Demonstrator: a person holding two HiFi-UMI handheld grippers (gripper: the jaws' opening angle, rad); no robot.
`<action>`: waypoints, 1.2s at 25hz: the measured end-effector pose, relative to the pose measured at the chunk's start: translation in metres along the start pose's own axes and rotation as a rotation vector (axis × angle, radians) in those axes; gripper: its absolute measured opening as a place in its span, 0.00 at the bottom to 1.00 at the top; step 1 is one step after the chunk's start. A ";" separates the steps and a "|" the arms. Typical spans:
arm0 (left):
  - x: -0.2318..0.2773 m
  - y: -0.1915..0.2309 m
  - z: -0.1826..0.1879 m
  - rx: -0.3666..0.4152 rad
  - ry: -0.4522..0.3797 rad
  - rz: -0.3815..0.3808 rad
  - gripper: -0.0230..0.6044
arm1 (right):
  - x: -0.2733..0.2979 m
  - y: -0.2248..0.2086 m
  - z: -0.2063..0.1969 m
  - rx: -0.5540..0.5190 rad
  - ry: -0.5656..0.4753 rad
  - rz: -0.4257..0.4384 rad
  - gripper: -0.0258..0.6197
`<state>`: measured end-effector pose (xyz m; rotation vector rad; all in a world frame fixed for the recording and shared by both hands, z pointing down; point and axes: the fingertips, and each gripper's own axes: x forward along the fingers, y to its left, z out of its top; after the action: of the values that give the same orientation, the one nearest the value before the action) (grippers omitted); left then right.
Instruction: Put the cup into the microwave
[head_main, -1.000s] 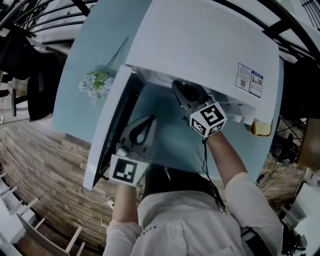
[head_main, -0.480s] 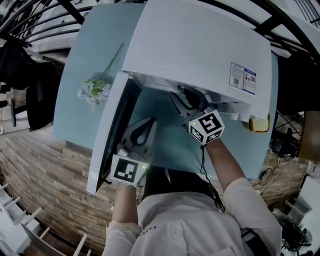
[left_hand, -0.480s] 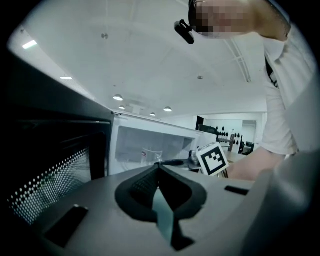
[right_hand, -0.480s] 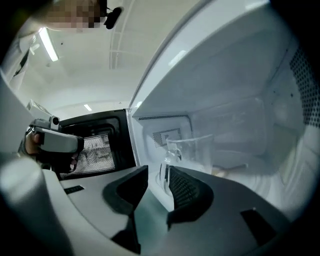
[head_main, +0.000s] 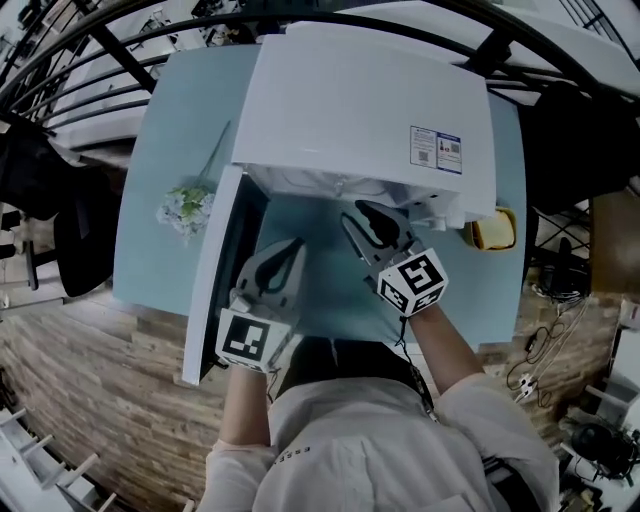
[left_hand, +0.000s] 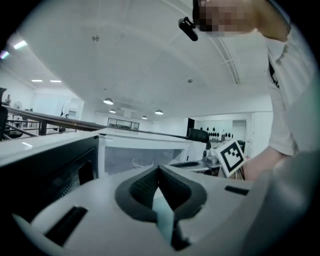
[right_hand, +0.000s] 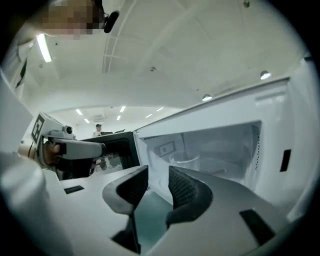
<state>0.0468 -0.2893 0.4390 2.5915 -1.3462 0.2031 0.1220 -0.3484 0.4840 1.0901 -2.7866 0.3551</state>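
Observation:
The white microwave (head_main: 370, 110) stands on a light blue table (head_main: 160, 130) with its door (head_main: 215, 270) swung open to the left. A clear cup (right_hand: 184, 161) stands inside the cavity, and it also shows faintly in the left gripper view as the cup (left_hand: 141, 162). My right gripper (head_main: 358, 212) hovers just outside the opening, jaws open with nothing between them (right_hand: 157, 175). My left gripper (head_main: 293, 247) hangs beside the open door, nearer the table's front edge; its jaws (left_hand: 159, 170) are shut on nothing.
A bunch of pale flowers (head_main: 188, 200) lies on the table left of the door. A yellow object (head_main: 490, 230) sits by the microwave's right front corner. The door's dark inner face (left_hand: 45, 170) is close on my left. Black bars arch overhead.
My right gripper has drawn back out of the microwave's cavity toward the person, leaving the cup inside. The left gripper has risen a little beside the door.

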 end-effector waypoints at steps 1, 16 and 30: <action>-0.001 -0.003 0.005 0.010 -0.005 -0.008 0.04 | -0.006 0.006 0.004 0.002 -0.003 0.005 0.23; -0.037 -0.042 0.076 0.215 -0.105 -0.118 0.04 | -0.095 0.060 0.089 -0.037 -0.174 -0.067 0.06; -0.057 -0.051 0.103 0.231 -0.165 -0.141 0.04 | -0.134 0.084 0.116 -0.156 -0.245 -0.156 0.06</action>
<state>0.0586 -0.2412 0.3199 2.9413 -1.2505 0.1307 0.1588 -0.2318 0.3308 1.3842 -2.8477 -0.0146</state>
